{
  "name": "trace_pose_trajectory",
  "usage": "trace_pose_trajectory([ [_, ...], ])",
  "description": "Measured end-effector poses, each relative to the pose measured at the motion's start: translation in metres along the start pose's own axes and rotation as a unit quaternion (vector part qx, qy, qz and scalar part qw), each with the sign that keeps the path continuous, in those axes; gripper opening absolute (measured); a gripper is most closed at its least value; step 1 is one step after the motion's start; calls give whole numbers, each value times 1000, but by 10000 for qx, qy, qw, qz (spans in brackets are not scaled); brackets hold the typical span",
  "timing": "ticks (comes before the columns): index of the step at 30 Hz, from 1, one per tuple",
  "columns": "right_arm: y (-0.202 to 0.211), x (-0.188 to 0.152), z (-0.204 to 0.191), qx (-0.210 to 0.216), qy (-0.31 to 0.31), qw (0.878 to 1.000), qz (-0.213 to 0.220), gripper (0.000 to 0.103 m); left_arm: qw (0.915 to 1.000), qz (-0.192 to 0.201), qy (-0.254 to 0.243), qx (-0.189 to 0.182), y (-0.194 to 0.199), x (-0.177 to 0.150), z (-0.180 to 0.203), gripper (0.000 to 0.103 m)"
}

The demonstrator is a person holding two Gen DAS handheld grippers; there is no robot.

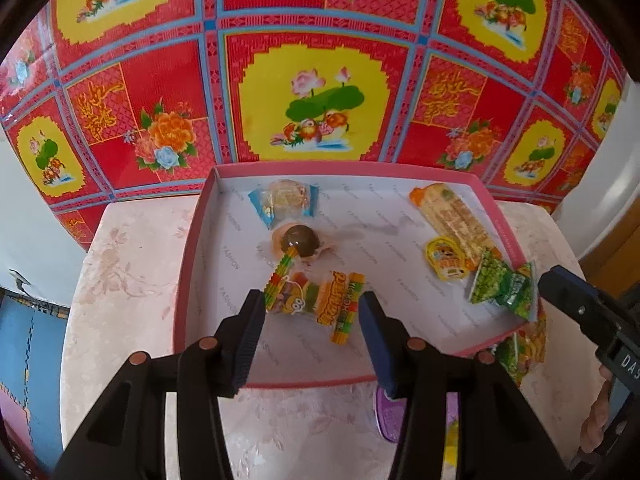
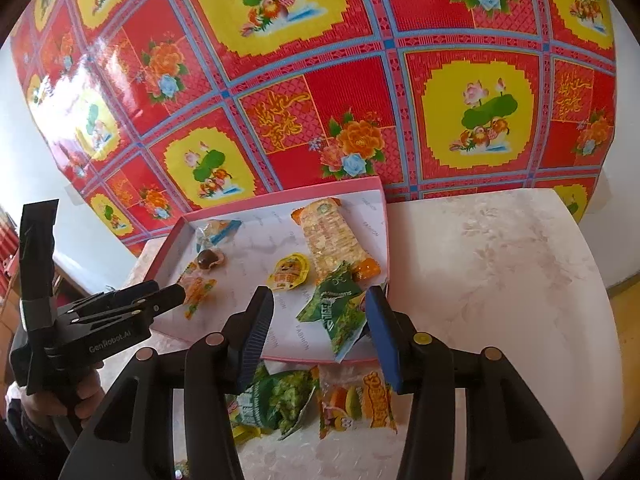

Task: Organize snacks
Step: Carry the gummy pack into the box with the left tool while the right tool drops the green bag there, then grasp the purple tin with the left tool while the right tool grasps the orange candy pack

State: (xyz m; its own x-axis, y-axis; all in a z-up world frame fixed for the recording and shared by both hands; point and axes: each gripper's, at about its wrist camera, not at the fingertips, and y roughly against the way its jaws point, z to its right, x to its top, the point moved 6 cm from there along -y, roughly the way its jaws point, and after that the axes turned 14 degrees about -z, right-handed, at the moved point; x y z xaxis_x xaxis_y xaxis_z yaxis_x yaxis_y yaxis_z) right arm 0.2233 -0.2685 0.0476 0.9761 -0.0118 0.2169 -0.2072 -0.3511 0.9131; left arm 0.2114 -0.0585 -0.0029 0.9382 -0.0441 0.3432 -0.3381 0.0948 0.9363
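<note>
**Snacks in the pink box**

While six snack packets lie in the pink box on the counter, the left gripper hovers, jaws wide, over the gummy packet; the right gripper, jaws wide, flanks the green packet.

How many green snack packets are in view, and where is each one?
2. One green packet lies in the pink box, at its near right corner between the right gripper's fingers. Another lies on the table before the box. Others may be hidden.

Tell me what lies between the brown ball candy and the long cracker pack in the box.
Only bare box floor separates brown ball candy from long cracker pack, left wrist view.
</note>
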Motion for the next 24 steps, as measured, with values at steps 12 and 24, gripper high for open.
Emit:
trace_pose_trajectory([
  [12,19,-20,1,-75,-14,10000,-9,49,9996,-70,83,-266,18,-22,4,51],
  [24,24,-39,13,-59,-144,9998,-89,49,9987,-335,-56,-377,14,-44,25,51],
])
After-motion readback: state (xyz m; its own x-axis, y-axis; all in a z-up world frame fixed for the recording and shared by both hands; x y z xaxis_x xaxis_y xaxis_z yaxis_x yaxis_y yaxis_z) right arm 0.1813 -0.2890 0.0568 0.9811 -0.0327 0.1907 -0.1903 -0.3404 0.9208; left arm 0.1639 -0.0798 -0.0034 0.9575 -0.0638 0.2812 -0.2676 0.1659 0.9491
